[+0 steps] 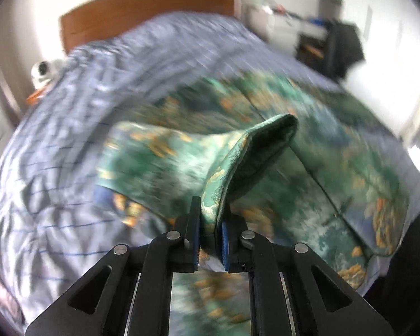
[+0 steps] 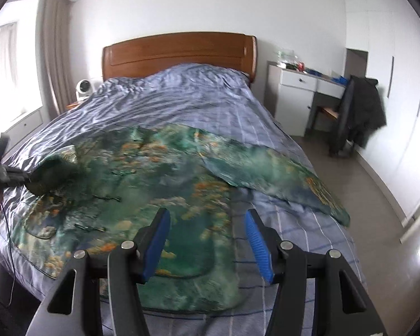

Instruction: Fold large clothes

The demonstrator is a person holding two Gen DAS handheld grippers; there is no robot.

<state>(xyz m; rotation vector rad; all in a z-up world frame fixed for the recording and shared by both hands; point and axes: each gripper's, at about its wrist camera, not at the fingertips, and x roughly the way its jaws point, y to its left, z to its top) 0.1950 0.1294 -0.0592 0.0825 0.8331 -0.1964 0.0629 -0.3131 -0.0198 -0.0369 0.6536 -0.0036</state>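
Left tongs (image 1: 211,218): pinching a cuff of the green patterned garment (image 2: 159,184) | Right tongs (image 2: 207,240): spread, nothing between, above the garment's hem | Garment: spread on bed (image 2: 182,98) with blue-grey checked cover | Room: wooden headboard (image 2: 179,53), white desk (image 2: 296,95), dark coat on chair (image 2: 358,112).

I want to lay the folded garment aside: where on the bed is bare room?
Bare bedspread lies between the headboard and the green garment, plus a strip beside its right sleeve. The near end is crowded by garment and left gripper.
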